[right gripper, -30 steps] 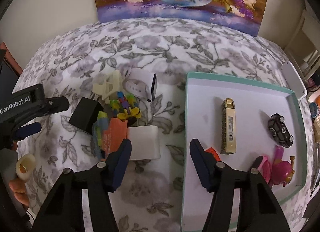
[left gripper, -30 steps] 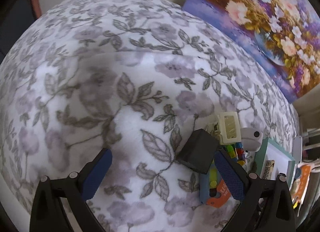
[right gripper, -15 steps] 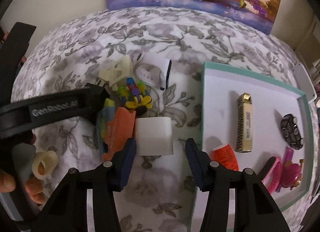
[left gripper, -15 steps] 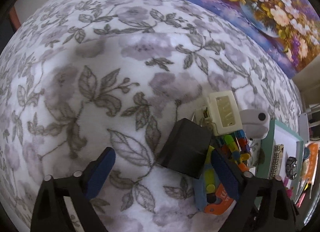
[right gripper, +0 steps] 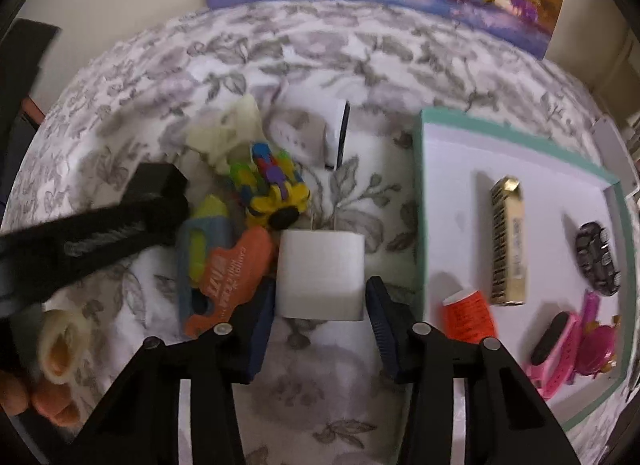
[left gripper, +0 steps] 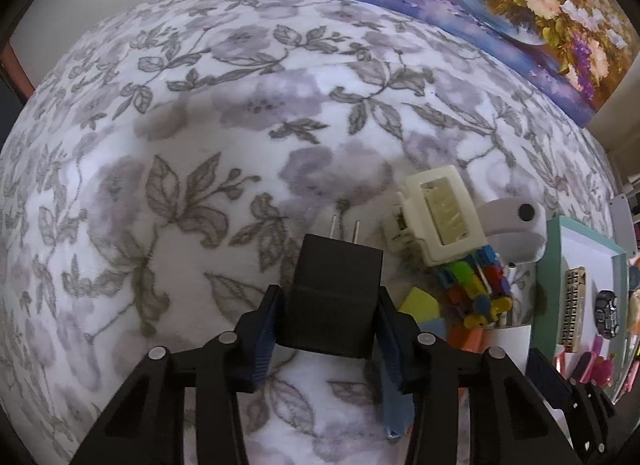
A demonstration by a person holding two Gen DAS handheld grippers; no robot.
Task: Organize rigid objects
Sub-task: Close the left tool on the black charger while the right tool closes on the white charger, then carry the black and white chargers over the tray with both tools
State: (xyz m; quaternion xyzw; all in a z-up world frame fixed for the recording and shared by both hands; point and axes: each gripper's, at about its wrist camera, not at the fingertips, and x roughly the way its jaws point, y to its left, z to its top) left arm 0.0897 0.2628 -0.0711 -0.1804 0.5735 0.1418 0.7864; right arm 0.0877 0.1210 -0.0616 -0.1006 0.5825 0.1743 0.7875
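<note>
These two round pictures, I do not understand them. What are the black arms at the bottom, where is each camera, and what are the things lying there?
There is no robot. A person holds a two-finger gripper in each hand, and each gripper carries a wide-angle camera looking along its fingers, which bends the picture round.

In the left wrist view, the left gripper has closed its blue pads on a black plug.

In the right wrist view, the right gripper stands open around a white plug, the pads close beside it but not clearly pressing.

Everything lies on a flowered blanket. Beside the plugs is a pile of small toys. On the right, a tray holds sorted things, such as a gold box and a toy car.
</note>
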